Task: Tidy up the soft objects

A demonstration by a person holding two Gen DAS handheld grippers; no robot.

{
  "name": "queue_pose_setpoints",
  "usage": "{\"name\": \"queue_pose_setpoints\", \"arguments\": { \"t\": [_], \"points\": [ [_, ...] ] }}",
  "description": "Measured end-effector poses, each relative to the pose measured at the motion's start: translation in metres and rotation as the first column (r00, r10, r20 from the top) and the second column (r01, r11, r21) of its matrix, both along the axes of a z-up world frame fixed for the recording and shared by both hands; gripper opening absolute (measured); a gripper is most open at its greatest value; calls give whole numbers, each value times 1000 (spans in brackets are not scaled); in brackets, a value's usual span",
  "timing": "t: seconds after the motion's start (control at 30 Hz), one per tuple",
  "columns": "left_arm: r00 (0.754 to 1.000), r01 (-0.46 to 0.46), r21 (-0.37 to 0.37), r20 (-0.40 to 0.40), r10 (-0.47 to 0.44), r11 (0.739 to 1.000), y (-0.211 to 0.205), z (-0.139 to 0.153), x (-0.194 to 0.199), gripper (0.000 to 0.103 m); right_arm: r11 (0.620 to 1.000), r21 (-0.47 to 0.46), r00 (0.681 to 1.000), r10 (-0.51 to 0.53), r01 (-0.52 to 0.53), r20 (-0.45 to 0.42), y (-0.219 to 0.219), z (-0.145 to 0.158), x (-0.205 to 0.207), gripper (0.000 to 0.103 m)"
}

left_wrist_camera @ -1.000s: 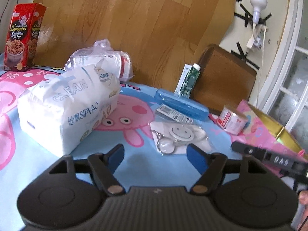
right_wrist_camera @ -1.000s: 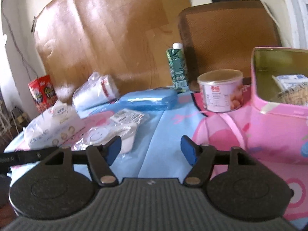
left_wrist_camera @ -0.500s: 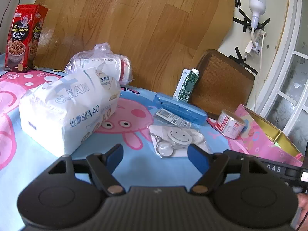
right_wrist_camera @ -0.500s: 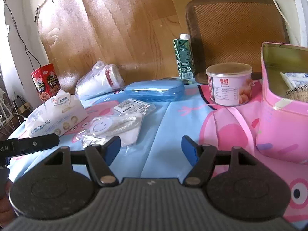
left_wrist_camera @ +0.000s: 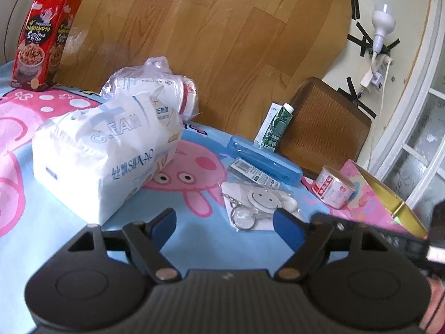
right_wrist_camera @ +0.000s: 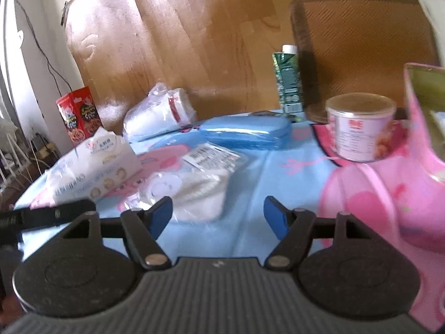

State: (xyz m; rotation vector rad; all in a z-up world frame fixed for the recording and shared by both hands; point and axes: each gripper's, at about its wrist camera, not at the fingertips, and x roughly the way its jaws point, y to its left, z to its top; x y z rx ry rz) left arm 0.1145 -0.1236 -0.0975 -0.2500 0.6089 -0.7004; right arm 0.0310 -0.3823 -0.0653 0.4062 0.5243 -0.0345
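Note:
A white tissue pack (left_wrist_camera: 103,150) lies on the cartoon tablecloth, left of centre; it also shows in the right wrist view (right_wrist_camera: 91,167). Behind it lies a clear bag of white rolls (left_wrist_camera: 155,91) (right_wrist_camera: 158,114). A clear packet with a white smiley plush keychain (left_wrist_camera: 258,200) (right_wrist_camera: 194,186) lies mid-table. My left gripper (left_wrist_camera: 225,222) is open and empty, hovering just short of the tissue pack and the keychain packet. My right gripper (right_wrist_camera: 218,214) is open and empty, just in front of the keychain packet.
A blue case (left_wrist_camera: 264,158) (right_wrist_camera: 244,133), a green carton (left_wrist_camera: 274,128) (right_wrist_camera: 289,83), a pink-labelled can (left_wrist_camera: 333,189) (right_wrist_camera: 361,128), a pink tin box (left_wrist_camera: 389,208) (right_wrist_camera: 422,144) and a red snack box (left_wrist_camera: 41,44) (right_wrist_camera: 80,114) stand around. A wooden board (left_wrist_camera: 194,41) leans behind.
Both grippers shifted slightly; the right one moved closer to the keychain packet and turned left. Both stayed open. No object moved.

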Motion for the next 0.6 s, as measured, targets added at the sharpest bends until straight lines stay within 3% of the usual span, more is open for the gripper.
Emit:
{"name": "queue_pose_setpoints", "arguments": {
  "t": [0.17, 0.23, 0.27, 0.3, 0.37, 0.5, 0.6],
  "points": [
    [1000, 0, -8, 0, 0, 1000, 0, 0, 0, 79, 998, -14, 998, 55, -56, -28, 15, 1, 36, 75],
    [1000, 0, -7, 0, 0, 1000, 0, 0, -1, 79, 996, -35, 994, 84, -86, -65, 23, -5, 44, 70],
    [1000, 0, -9, 0, 0, 1000, 0, 1, -1, 79, 995, -51, 995, 85, -88, -54, 25, -2, 41, 58],
    [1000, 0, -11, 0, 0, 1000, 0, 1, -1, 79, 993, -53, 994, 99, -101, -49, 26, -1, 38, 36],
    [1000, -1, -14, -5, 1, 1000, 1, 0, -1, 80, 992, -31, 990, 118, -121, -79, 26, -4, 32, 14],
    [1000, -1, -21, -16, 1, 1000, 2, 0, 1, 80, 981, -89, 983, 165, -172, -78, 43, -3, 4, 3],
    [1000, -3, -19, -23, 3, 1000, 1, 0, 1, 80, 961, -118, 968, 245, -250, -54, 59, -3, -18, 4]
  ]
}}
